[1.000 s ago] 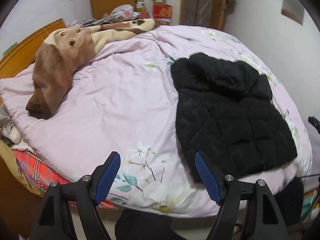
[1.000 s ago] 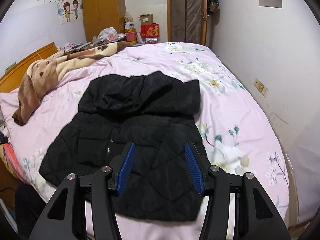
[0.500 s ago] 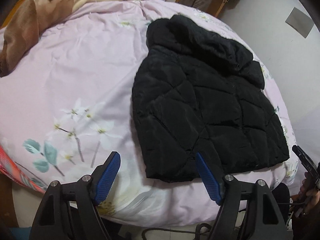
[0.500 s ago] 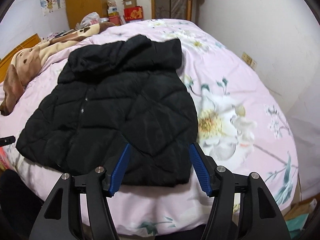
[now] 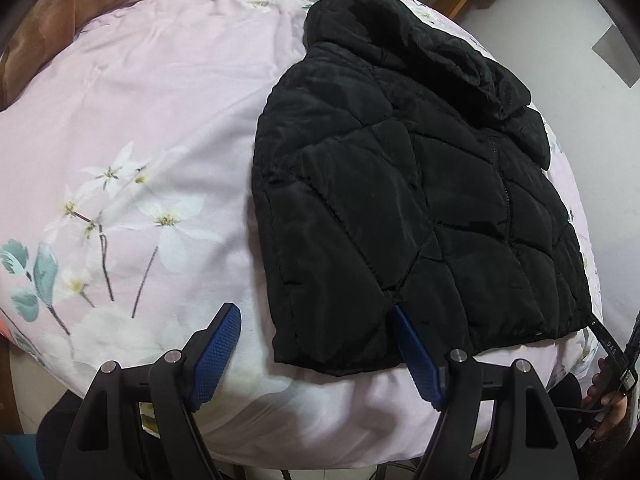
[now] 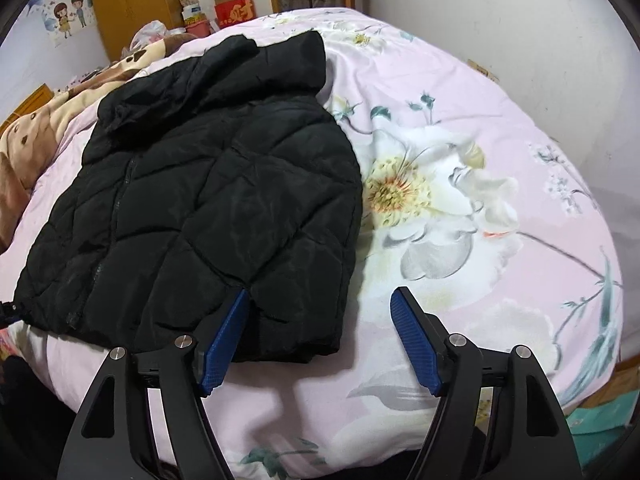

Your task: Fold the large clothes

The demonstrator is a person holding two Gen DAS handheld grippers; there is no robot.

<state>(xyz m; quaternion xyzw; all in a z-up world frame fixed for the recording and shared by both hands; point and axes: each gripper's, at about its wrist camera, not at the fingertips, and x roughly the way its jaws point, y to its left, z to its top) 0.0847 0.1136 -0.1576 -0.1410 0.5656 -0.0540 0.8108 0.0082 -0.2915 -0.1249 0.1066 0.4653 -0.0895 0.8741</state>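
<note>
The jacket [image 5: 420, 200] is lying flat on the bed [image 5: 160, 120], front up, and it is the one black thing we are seeing on the pink flowered cover. Its hood [image 6: 224, 68] is bunching at the far end and its hem is running along the near edge of the bed, closest to us. A dark zip is running down its middle. The quilted fabric is puffing up in diamond panels, and both sleeves seem to be tucked out of sight; we cannot tell how.

Going down in size, a brown and cream blanket [image 6: 36, 136] is lying along the far left side of the bed, apart from the jacket. Behind it in the right wrist view a wooden wardrobe [image 6: 132, 4] is standing against the wall, with a red box [image 6: 234, 10] beside it.

We are holding the left gripper [image 5: 316, 332] over the jacket's near left corner. Its jaws are standing wide, with that corner of the hem lying between them but not pinched; the right-hand pad is sitting at the fabric's edge.

We are holding the right gripper [image 6: 320, 312] over the near right corner. Its jaws are opening, and the corner is lying between them, not clamped; the left-hand pad is overlapping the fabric while the other is over bare cover.

At the right edge of the left wrist view, a hand [image 5: 608, 396] is gripping the other tool.
</note>
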